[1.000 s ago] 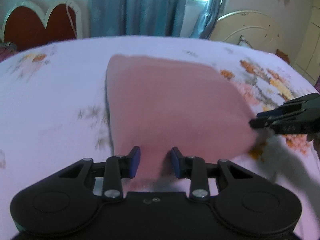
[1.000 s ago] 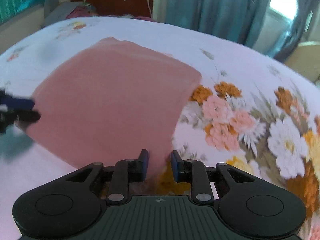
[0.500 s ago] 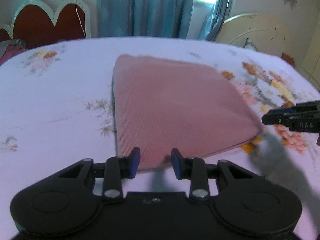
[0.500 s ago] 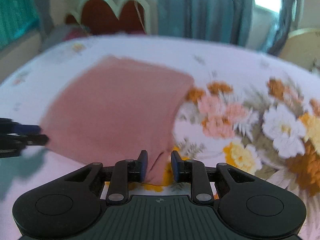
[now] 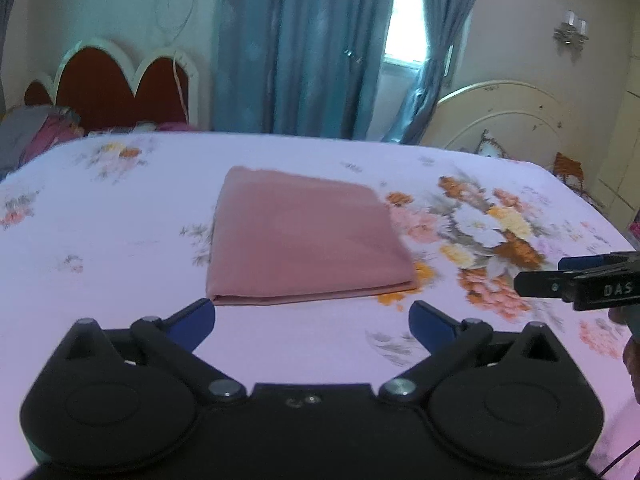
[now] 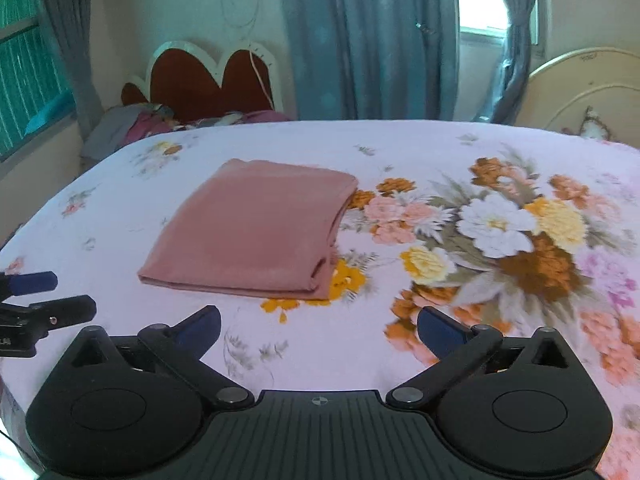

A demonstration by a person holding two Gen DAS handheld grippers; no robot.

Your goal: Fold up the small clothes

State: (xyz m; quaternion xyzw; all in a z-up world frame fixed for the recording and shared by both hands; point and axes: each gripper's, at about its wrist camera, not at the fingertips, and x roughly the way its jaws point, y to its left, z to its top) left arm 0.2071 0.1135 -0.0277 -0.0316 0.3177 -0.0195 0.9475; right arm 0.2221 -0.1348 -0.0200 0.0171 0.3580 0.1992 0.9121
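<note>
A pink cloth [image 5: 304, 236] lies folded flat in a rectangle on the flowered bedsheet [image 5: 100, 248]; it also shows in the right wrist view [image 6: 256, 232]. My left gripper [image 5: 312, 320] is open and empty, just short of the cloth's near edge. My right gripper [image 6: 318, 326] is open and empty, near the cloth's near right corner. Each gripper shows at the edge of the other's view: the right one [image 5: 576, 280] and the left one [image 6: 36, 300].
A red scalloped headboard [image 5: 120, 88] and a pile of clothes [image 6: 132, 124] stand at the far left of the bed. Blue curtains [image 5: 300, 48] hang behind. A cream headboard [image 5: 504, 120] stands at the far right.
Both grippers have let go of the cloth's near edge, opened wide and drawn back. The cloth has dropped flat onto the bed in its fold.
</note>
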